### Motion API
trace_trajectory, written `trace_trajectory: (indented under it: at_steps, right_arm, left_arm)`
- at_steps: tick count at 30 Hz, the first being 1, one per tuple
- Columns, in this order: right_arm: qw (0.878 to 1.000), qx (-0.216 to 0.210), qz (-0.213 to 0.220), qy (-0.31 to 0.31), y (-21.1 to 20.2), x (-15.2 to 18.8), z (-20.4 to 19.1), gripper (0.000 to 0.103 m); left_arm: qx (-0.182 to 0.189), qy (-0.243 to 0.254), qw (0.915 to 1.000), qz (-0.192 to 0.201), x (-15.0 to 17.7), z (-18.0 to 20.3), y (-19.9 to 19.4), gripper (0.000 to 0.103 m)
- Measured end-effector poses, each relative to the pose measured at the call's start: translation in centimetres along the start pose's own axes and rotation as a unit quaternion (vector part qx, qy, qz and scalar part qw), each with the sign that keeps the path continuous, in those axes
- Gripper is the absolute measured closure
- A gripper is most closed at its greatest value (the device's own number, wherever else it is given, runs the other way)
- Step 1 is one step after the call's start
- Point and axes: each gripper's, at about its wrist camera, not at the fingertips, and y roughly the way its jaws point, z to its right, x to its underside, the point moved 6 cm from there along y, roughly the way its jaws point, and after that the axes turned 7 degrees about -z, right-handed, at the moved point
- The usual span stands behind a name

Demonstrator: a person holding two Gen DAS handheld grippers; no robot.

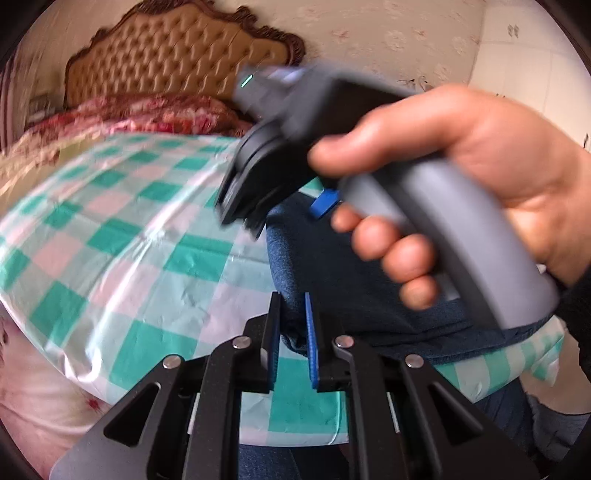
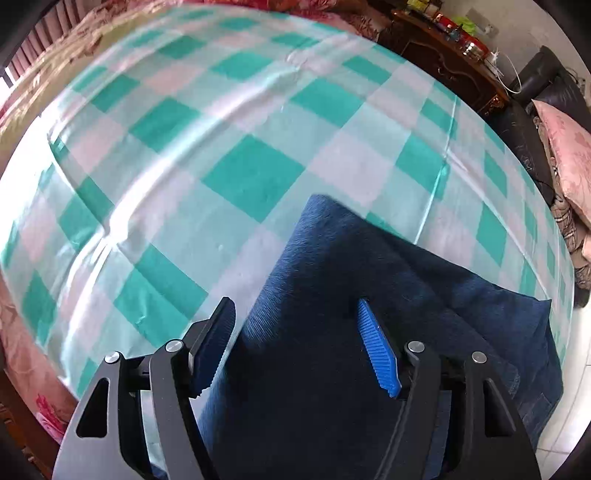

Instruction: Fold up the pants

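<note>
Below, left gripper pinches pants — right gripper (wide) empty.

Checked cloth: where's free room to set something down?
Checked cloth lies bare from the pants' far edge up to the floral bedding. Crowded near side: pants, left gripper pinching their edge, right gripper open above them.

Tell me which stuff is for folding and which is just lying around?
For the job: blue pants; left tongs, pinching the pants' edge; right tongs, open above them.

Just lying about: checkered sheet; pink pillow; padded headboard.
</note>
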Motion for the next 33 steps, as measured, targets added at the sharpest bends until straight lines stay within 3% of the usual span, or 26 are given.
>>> trace_trajectory:
  at_steps: [2, 4, 5, 6, 7, 8, 9, 11, 12, 13, 14, 18, 21, 24, 27, 29, 33]
  right_arm:
    - [1.000, 0.018, 0.007, 0.003, 0.5, 0.0, 0.1, 0.045]
    - [1.000, 0.015, 0.015, 0.016, 0.4, 0.1, 0.7, 0.067]
    - [1.000, 0.013, 0.020, 0.018, 0.2, 0.1, 0.8, 0.072]
    - [0.999, 0.010, 0.023, 0.020, 0.1, 0.1, 0.9, 0.077]
    - [0.999, 0.004, 0.027, 0.026, -0.1, 0.2, 1.3, 0.081]
    - [0.999, -0.004, 0.030, 0.032, -0.3, 0.2, 1.6, 0.083]
    - [0.999, -0.009, 0.032, 0.037, -0.4, 0.1, 1.9, 0.085]
    - [0.998, -0.020, 0.039, 0.045, -0.8, 0.2, 2.2, 0.086]
    - [0.998, -0.025, 0.043, 0.047, -1.1, 0.3, 2.3, 0.086]
    - [0.997, -0.029, 0.046, 0.048, -1.3, 0.2, 2.5, 0.087]
    - [0.997, -0.038, 0.052, 0.051, -1.7, 0.2, 2.8, 0.087]
    - [0.986, -0.119, 0.086, 0.084, -5.5, 0.6, 6.1, 0.089]
    - [0.969, -0.178, 0.135, 0.109, -10.5, 2.0, 11.2, 0.089]
    - [0.944, -0.237, 0.176, 0.147, -14.7, 5.0, 18.6, 0.089]
    - [0.919, -0.271, 0.216, 0.191, -17.5, 10.8, 29.3, 0.089]
    - [0.910, -0.273, 0.225, 0.217, -17.2, 14.3, 34.8, 0.089]
    - [0.899, -0.272, 0.208, 0.274, -11.6, 21.7, 44.8, 0.089]
  left_arm:
    - [-0.004, 0.012, 0.9999, 0.010, -0.3, 0.6, -0.6, 0.091]
    - [0.008, -0.001, 0.9999, 0.013, -0.6, 0.7, -0.8, 0.091]
    - [0.011, -0.016, 0.9997, 0.011, -0.5, 0.4, -0.6, 0.090]
    - [0.016, -0.040, 0.9990, 0.007, -0.4, -0.1, -0.4, 0.084]
    - [0.023, -0.060, 0.9980, 0.003, -0.3, -0.7, -0.1, 0.063]
    - [0.035, -0.085, 0.9958, -0.009, -0.1, -1.1, 0.5, 0.049]
    - [0.044, -0.098, 0.9941, -0.017, 0.2, -1.2, 0.9, 0.042]
    - [0.054, -0.116, 0.9913, -0.032, 0.4, -1.0, 2.2, 0.044]
    - [0.060, -0.126, 0.9896, -0.037, 0.3, -0.8, 2.9, 0.055]
    - [0.066, -0.130, 0.9884, -0.042, 0.1, -0.6, 3.3, 0.080]
    - [0.066, -0.128, 0.9887, -0.044, -0.1, -0.2, 3.4, 0.087]
    - [0.008, -0.040, 0.9991, 0.012, -2.9, 3.8, -0.1, 0.092]
    - [-0.029, 0.045, 0.9965, 0.064, -5.7, 9.1, -3.2, 0.092]
    - [-0.036, 0.140, 0.9822, 0.120, -8.5, 17.2, -5.8, 0.092]
    - [-0.022, 0.239, 0.9574, 0.160, -8.9, 28.2, -6.7, 0.092]
    - [-0.013, 0.291, 0.9413, 0.171, -7.6, 34.5, -5.7, 0.092]
    - [0.003, 0.375, 0.9156, 0.146, -1.9, 45.4, -0.5, 0.092]
